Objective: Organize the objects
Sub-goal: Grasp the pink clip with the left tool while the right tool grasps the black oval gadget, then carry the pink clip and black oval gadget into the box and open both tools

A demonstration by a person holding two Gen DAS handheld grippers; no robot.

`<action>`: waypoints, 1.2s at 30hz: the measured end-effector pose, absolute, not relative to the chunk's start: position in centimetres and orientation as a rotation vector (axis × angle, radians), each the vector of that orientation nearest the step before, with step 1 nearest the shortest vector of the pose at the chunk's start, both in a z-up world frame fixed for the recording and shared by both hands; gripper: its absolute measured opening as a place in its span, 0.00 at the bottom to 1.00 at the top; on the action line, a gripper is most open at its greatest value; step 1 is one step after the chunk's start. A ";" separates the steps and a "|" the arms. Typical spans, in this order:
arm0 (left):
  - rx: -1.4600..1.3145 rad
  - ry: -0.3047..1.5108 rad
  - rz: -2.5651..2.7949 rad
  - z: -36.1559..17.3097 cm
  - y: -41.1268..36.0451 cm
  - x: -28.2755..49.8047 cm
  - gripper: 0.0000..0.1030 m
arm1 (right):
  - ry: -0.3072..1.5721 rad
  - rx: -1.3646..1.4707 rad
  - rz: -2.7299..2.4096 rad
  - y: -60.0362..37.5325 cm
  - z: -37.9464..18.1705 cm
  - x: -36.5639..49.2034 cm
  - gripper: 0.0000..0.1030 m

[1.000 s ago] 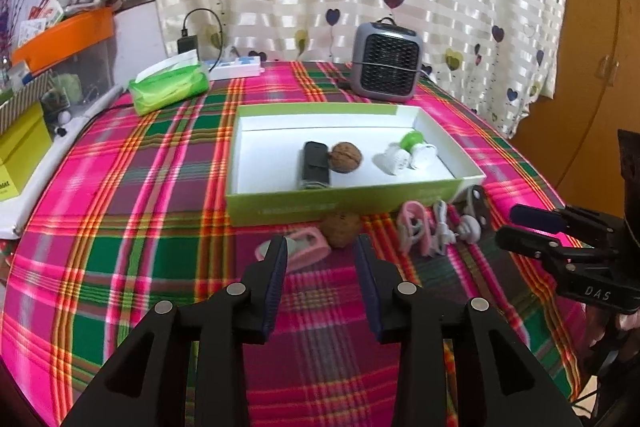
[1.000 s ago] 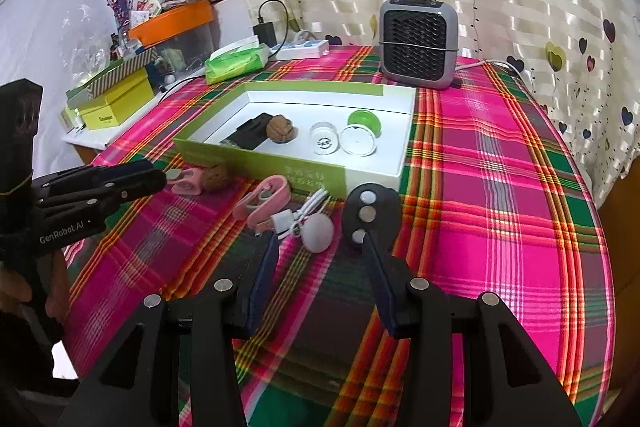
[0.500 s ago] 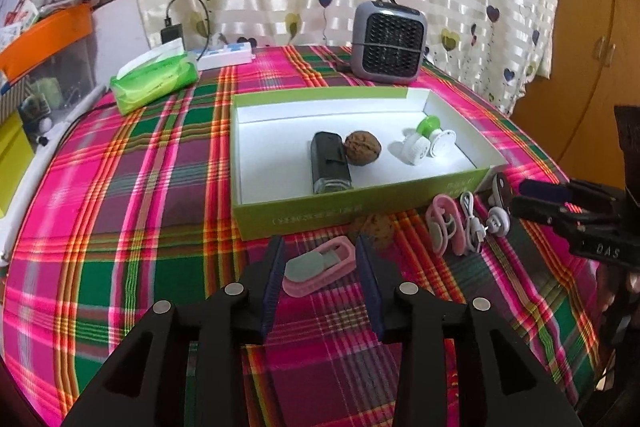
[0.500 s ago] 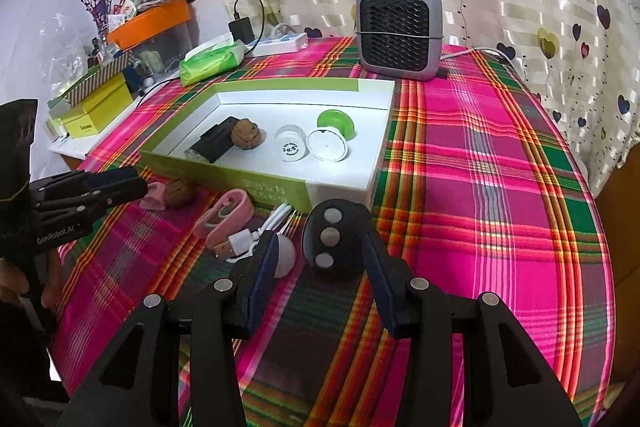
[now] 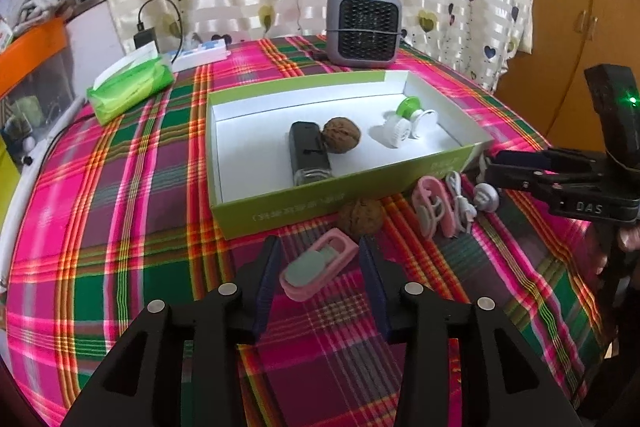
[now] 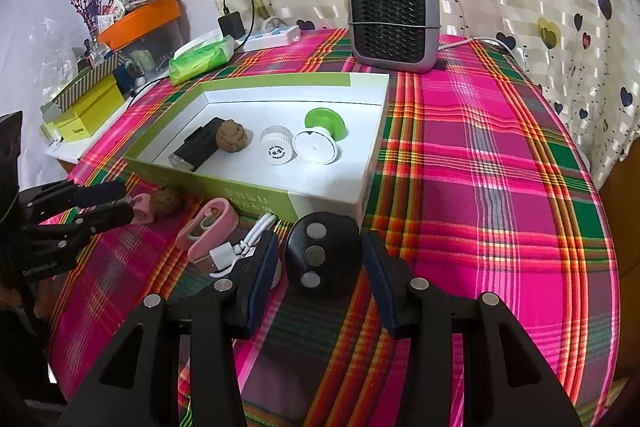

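An open green box (image 5: 280,211) with a white inside holds a black device (image 5: 308,153), a walnut (image 5: 341,135) and white and green caps (image 5: 404,123). In front of it on the plaid cloth lie a second walnut (image 5: 360,217), a pink clip (image 5: 434,205) and a white cable (image 5: 460,195). My left gripper (image 5: 320,251) is open, and a small pink and grey object (image 5: 318,265) lies on the cloth between its pads. My right gripper (image 6: 321,243) is open around a black three-button remote (image 6: 322,255) that rests on the cloth, its pads apart from it.
A grey heater (image 6: 392,23) stands behind the box (image 6: 240,193). A green tissue pack (image 5: 128,87) and a power strip (image 5: 200,53) lie at the back left. Yellow boxes (image 6: 88,111) and an orange tray (image 6: 140,21) sit off the table's left. The table drops off at the right.
Both grippers have moved forward and slightly down. The pink and grey object now lies between the left fingers, and the black remote between the right fingers.
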State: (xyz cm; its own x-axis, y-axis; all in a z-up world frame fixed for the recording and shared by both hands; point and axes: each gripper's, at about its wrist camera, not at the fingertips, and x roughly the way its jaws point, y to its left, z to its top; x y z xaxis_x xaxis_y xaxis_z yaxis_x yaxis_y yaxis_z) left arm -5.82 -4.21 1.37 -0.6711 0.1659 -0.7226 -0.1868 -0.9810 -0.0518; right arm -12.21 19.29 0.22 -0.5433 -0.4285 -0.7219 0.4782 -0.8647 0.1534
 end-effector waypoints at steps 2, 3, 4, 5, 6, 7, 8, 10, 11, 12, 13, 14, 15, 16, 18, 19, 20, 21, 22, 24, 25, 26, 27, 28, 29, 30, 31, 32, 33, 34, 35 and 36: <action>-1.172 0.038 2.696 1.2 -4.3 -6.0 0.37 | 0.072 1.101 -2.374 19.4 0.1 -12.4 0.44; -1.174 0.041 2.688 1.1 -4.2 -6.2 0.37 | 0.058 1.115 -2.367 19.5 0.0 -12.6 0.44; -1.179 0.046 2.681 1.0 -4.1 -6.3 0.37 | 0.046 1.128 -2.358 19.6 -0.2 -12.8 0.44; -1.185 0.050 2.680 0.9 -4.1 -6.4 0.37 | 0.040 1.136 -2.353 19.6 -0.2 -12.9 0.44; -1.196 0.050 2.674 0.7 -4.1 -6.6 0.37 | 0.034 1.149 -2.343 19.6 -0.4 -13.1 0.44; -1.203 0.048 2.667 0.5 -4.1 -6.7 0.37 | 0.033 1.155 -2.339 19.6 -0.4 -13.1 0.44; -1.217 0.050 2.661 0.4 -4.0 -6.9 0.37 | 0.034 1.161 -2.334 19.5 -0.5 -13.2 0.44; -1.247 0.063 2.663 0.1 -3.9 -7.0 0.37 | 0.044 1.165 -2.334 19.4 -0.5 -13.3 0.44; -1.261 0.069 2.665 0.0 -3.8 -7.1 0.37 | 0.050 1.166 -2.336 19.4 -0.5 -13.2 0.44; -1.260 0.075 2.671 0.1 -3.8 -7.1 0.37 | 0.061 1.166 -2.339 19.3 -0.5 -13.2 0.44; -1.266 0.081 2.677 0.0 -3.8 -7.0 0.37 | 0.068 1.166 -2.342 19.2 -0.5 -13.1 0.44; -1.268 0.090 2.683 0.0 -3.6 -7.0 0.37 | 0.076 1.166 -2.346 19.1 -0.5 -13.1 0.43; -1.272 0.100 2.688 0.0 -3.5 -6.9 0.37 | 0.079 1.166 -2.349 19.1 -0.5 -13.1 0.42; -1.274 0.103 2.691 0.0 -3.4 -6.8 0.36 | 0.082 1.167 -2.355 19.1 -0.5 -13.1 0.42; -1.275 0.099 2.695 0.1 -3.3 -6.6 0.26 | 0.083 1.167 -2.360 19.2 -0.5 -13.1 0.42; -1.274 0.089 2.696 0.1 -3.4 -6.6 0.24 | 0.084 1.166 -2.365 19.3 -0.5 -13.1 0.42; -1.273 0.078 2.695 0.1 -3.4 -6.5 0.19 | 0.084 1.164 -2.370 19.3 -0.5 -13.1 0.42; -1.273 0.064 2.697 0.1 -3.5 -6.4 0.15 | 0.087 1.158 -2.374 19.3 -0.4 -12.9 0.42; -1.272 0.056 2.698 0.2 -3.5 -6.3 0.15 | 0.092 1.151 -2.377 19.4 -0.3 -12.8 0.42; -1.270 0.041 2.702 0.2 -3.6 -6.2 0.15 | 0.095 1.142 -2.379 19.4 -0.2 -12.5 0.42; -1.265 0.034 2.703 0.3 -3.6 -6.1 0.15 | 0.095 1.140 -2.378 19.4 -0.2 -12.4 0.42; -1.259 0.028 2.705 0.3 -3.6 -5.9 0.15 | 0.093 1.137 -2.377 19.4 -0.2 -12.3 0.42; -1.252 0.021 2.708 0.4 -3.6 -5.8 0.15 | 0.090 1.133 -2.377 19.5 -0.1 -12.1 0.42; -1.245 0.013 2.710 0.5 -3.6 -5.7 0.15 | 0.088 1.130 -2.378 19.5 -0.1 -12.0 0.42; -1.240 0.008 2.711 0.6 -3.6 -5.5 0.15 | 0.087 1.124 -2.379 19.5 0.0 -11.8 0.42; -1.237 0.004 2.713 0.6 -3.5 -5.4 0.15 | 0.085 1.119 -2.379 19.6 0.1 -11.6 0.42; -1.232 0.001 2.714 0.7 -3.4 -5.2 0.15 | 0.083 1.113 -2.379 19.5 0.3 -11.5 0.42; -1.228 -0.002 2.714 0.8 -3.3 -5.1 0.15 | 0.081 1.105 -2.379 19.5 0.4 -11.3 0.42; -1.223 -0.007 2.714 0.8 -3.3 -5.0 0.15 | 0.081 1.095 -2.381 19.5 0.6 -11.1 0.42; -1.219 -0.016 2.715 0.9 -3.2 -4.8 0.15 | 0.082 1.086 -2.381 19.5 0.8 -10.9 0.42; -1.216 -0.026 2.717 1.0 -3.2 -4.7 0.15 | 0.083 1.079 -2.380 19.4 0.9 -10.8 0.42; -1.209 -0.037 2.721 1.1 -3.2 -4.6 0.15 | 0.083 1.068 -2.377 19.3 1.1 -10.6 0.42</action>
State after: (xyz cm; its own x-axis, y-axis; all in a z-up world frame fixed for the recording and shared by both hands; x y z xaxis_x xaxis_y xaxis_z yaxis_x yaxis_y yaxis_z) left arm -4.60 -3.18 1.14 -0.6588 0.1592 -0.7353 -0.1394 -0.9863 -0.0886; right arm -10.57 19.31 1.12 -0.5488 -0.4399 -0.7109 0.4885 -0.8588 0.1544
